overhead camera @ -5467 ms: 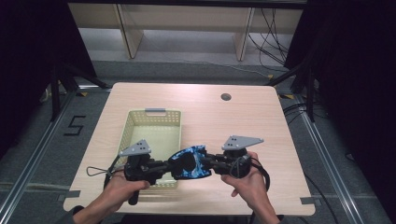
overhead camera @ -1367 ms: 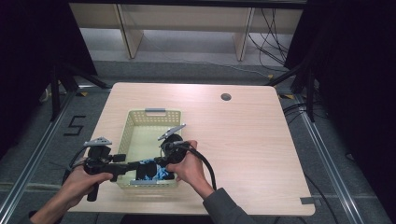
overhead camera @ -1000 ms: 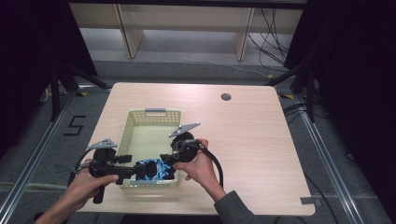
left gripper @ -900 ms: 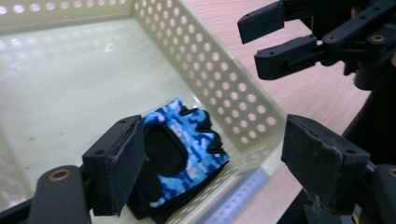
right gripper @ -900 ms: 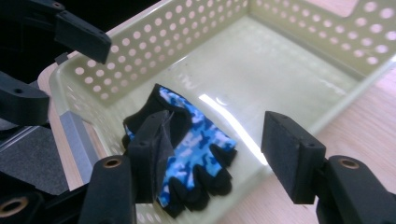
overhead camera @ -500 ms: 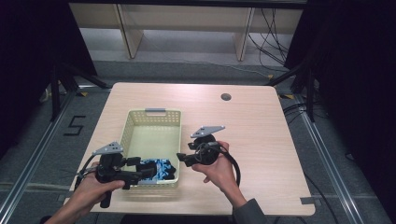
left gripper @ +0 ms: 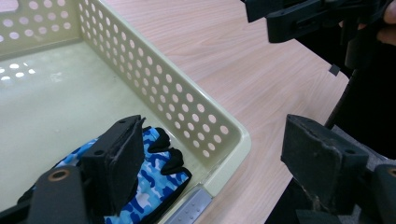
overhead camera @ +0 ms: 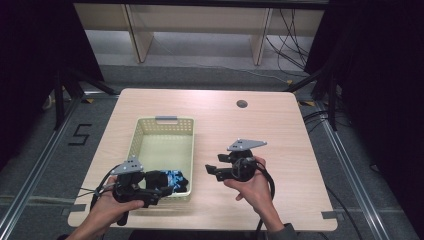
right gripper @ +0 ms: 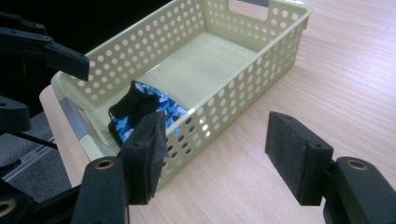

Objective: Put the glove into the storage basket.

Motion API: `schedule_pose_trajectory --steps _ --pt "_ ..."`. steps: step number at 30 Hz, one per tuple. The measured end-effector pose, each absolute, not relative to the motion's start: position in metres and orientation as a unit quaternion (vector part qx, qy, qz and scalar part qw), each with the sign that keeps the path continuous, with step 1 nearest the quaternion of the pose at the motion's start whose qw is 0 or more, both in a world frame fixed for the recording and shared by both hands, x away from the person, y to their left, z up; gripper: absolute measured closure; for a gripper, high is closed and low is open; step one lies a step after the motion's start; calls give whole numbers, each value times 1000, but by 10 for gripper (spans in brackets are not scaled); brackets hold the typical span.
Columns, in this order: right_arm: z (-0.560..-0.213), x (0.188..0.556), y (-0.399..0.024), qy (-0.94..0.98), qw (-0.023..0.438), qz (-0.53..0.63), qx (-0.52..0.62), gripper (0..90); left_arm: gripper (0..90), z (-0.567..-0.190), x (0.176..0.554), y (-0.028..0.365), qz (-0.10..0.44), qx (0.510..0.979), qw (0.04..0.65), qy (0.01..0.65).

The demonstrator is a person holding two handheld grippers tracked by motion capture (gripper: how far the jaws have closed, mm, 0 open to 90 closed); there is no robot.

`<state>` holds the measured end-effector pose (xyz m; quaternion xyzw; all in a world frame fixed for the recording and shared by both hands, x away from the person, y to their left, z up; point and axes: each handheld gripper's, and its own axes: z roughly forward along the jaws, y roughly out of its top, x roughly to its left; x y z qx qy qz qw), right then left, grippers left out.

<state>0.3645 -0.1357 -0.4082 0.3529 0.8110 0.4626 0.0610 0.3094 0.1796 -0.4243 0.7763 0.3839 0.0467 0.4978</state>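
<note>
A blue camouflage glove with black trim (overhead camera: 172,179) lies crumpled in the near end of the pale yellow perforated basket (overhead camera: 165,120). My left gripper (overhead camera: 159,189) is open at the basket's near right corner. In the left gripper view one jaw hangs over the glove (left gripper: 156,182) and the other stands outside the basket wall (left gripper: 187,102); neither presses on anything. My right gripper (overhead camera: 212,167) is open over bare table to the right of the basket, with nothing between its pads. From the right gripper view the glove (right gripper: 140,109) sits behind the wall (right gripper: 252,60).
The wooden table (overhead camera: 280,130) has a round cable hole (overhead camera: 242,104) at its far right. The far part of the basket floor (overhead camera: 165,147) holds nothing. Dark floor and shelving lie beyond the table's edges.
My right gripper has pulled away from the basket to the right, out over the table. My left gripper has shifted right along the basket's near end. The glove stays in the basket.
</note>
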Motion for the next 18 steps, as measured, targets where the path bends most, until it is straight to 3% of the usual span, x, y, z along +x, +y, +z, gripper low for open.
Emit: schedule_pose_trajectory --steps 18 --pt "-415 342 -176 788 62 477 384 369 210 -433 307 168 47 786 495 369"
